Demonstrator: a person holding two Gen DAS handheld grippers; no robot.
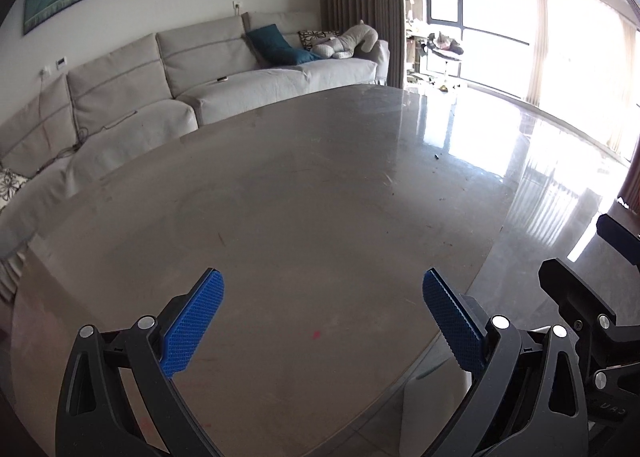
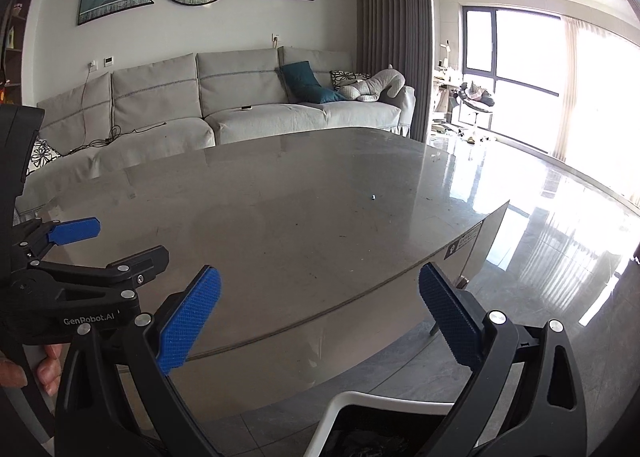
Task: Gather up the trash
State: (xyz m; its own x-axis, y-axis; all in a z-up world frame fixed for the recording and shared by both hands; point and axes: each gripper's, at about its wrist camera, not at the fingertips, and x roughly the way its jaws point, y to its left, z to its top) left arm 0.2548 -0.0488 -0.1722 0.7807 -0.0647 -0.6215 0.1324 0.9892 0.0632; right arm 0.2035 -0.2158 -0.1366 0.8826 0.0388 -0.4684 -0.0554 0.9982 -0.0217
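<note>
Grey tabletop (image 2: 280,217) lies almost bare. Both grippers hover at its near edge, fingers spread wide, nothing held. One tiny white scrap (image 2: 373,197) sits out toward the far right corner, well ahead of the right gripper (image 2: 318,289); the left gripper (image 1: 322,293) is likely farther off. The scrap is too small to show any long axis or heading. A white-rimmed bin (image 2: 360,401) waits below the near edge.

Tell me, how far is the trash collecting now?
Nearly done, it seems. The table shows only tiny specks, like one white crumb. Left gripper and right gripper are open, holding nothing. A white-rimmed bin sits below the table edge.
</note>
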